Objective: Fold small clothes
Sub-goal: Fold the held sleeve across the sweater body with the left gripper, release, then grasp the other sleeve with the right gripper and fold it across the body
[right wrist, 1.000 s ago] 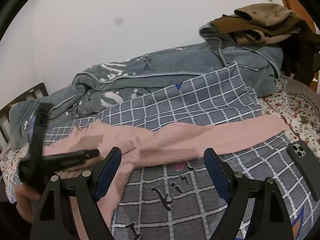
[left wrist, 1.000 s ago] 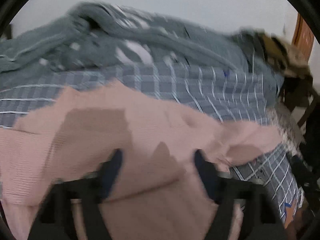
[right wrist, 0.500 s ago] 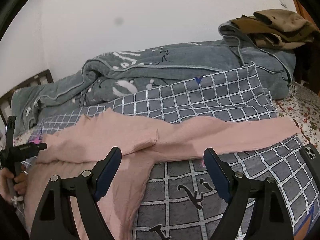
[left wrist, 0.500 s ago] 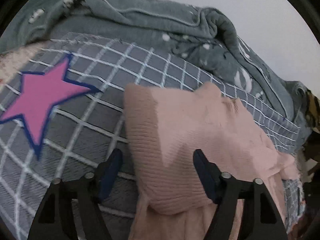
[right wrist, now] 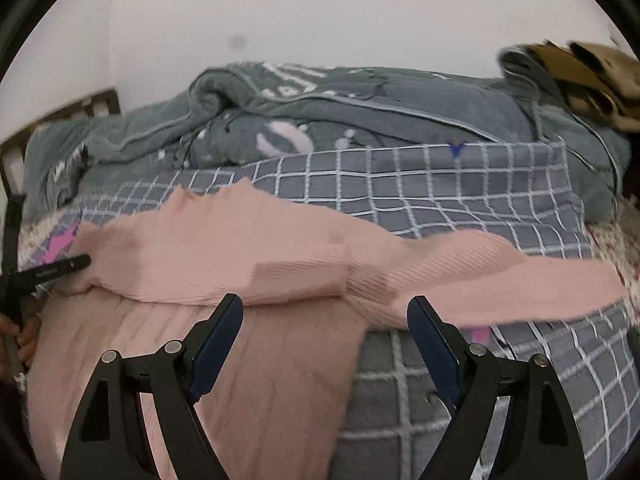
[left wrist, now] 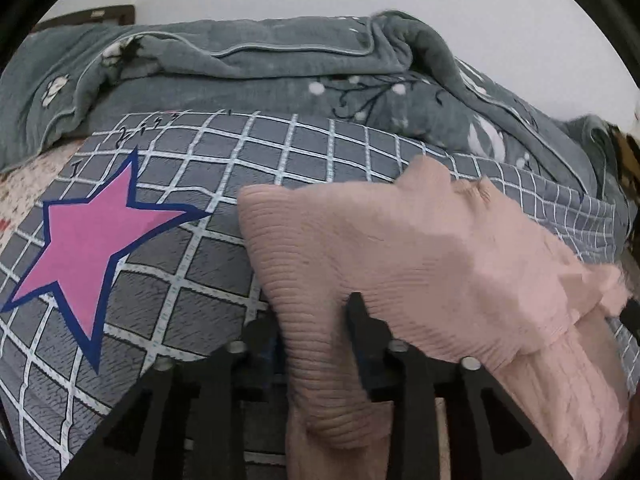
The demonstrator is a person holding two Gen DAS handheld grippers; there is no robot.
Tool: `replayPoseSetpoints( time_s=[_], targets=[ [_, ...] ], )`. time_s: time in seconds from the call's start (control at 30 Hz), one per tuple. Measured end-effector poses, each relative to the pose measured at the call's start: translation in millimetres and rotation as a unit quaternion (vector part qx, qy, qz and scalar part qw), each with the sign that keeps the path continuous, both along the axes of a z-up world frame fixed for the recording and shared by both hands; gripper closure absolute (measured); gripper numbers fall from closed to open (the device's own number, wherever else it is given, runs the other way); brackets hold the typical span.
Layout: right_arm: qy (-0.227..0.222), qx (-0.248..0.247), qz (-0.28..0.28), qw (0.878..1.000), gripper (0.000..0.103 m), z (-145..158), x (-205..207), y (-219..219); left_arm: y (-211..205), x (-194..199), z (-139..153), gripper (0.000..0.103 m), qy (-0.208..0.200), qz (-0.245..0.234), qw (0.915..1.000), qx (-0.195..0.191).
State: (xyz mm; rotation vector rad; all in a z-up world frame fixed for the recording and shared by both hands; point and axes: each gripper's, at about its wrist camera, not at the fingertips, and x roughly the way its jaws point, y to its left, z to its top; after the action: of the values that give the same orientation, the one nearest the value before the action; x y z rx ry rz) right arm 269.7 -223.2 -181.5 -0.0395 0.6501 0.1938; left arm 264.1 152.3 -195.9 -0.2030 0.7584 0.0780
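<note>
pink ribbed sweater [left wrist: 400,256] lies spread on the grey checked quilt [left wrist: 280,160], one sleeve trailing off to the right in the right wrist view. left gripper [left wrist: 314,320] is closing, a ribbed fold of the sweater between its fingers, pads right against the knit. only the left view shows the pink star [left wrist: 84,240] whole; only the right view shows the tan clothes [right wrist: 592,76] on the grey blanket [right wrist: 360,112]. right gripper [right wrist: 324,324] hangs wide over the sweater, nothing in it.
</note>
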Motion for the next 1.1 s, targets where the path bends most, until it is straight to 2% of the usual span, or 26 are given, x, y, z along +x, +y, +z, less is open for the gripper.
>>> replayPoseSetpoints(
  time_s=[0.03, 0.13, 0.23, 0.37, 0.4, 0.5, 0.6, 0.7, 0.8, 0.9, 1.0, 1.1],
  targets=[
    [0.005, -0.006, -0.002, 1.0, 0.02, -1, 5, 3, -1, 0, 0, 0.057, -0.001, -0.004, 1.0, 0.0],
    [0.019, -0.019, 0.006, 1.0, 0.022, 0, 23, 8, -2, -1, 1, 0.046, -0.004, -0.013, 0.9999, -0.003],
    [0.029, -0.045, -0.004, 0.999, 0.022, -3, 40, 11, -1, 0, 1, 0.043, -0.004, -0.016, 0.9999, -0.006],
    [0.102, -0.065, -0.017, 0.993, 0.024, -35, 57, 7, -5, 1, 0, 0.035, -0.002, -0.019, 0.9998, 0.002],
    [0.107, -0.065, -0.013, 0.992, 0.024, -36, 57, 5, -5, 1, 0, 0.033, -0.002, -0.02, 0.9998, 0.003],
    [0.099, -0.079, -0.022, 0.992, 0.024, -33, 51, 0, -6, 1, 0, 0.029, 0.0, -0.021, 0.9998, 0.005],
    [0.086, -0.06, -0.014, 0.994, 0.025, -26, 40, -11, -7, 1, 0, 0.028, 0.0, -0.02, 0.9998, 0.006],
    [0.017, -0.056, -0.028, 0.998, 0.025, 2, 20, -40, -7, 2, 0, 0.027, -0.001, -0.017, 0.9998, 0.009],
    [-0.018, -0.045, -0.079, 0.996, 0.024, 20, 11, -84, -7, 2, 0, 0.023, 0.0, -0.011, 0.9998, 0.016],
    [-0.014, -0.025, -0.121, 0.992, 0.026, 22, 11, -132, -6, 1, 0, 0.022, 0.001, -0.007, 0.9998, 0.017],
    [0.0, -0.017, -0.153, 0.988, 0.04, 19, 12, -173, -7, 0, 0, 0.022, 0.0, -0.003, 0.9998, 0.022],
    [0.03, 0.01, -0.178, 0.984, 0.043, 6, 14, -208, -7, 1, 0, 0.021, 0.002, -0.003, 0.9997, 0.024]
  ],
)
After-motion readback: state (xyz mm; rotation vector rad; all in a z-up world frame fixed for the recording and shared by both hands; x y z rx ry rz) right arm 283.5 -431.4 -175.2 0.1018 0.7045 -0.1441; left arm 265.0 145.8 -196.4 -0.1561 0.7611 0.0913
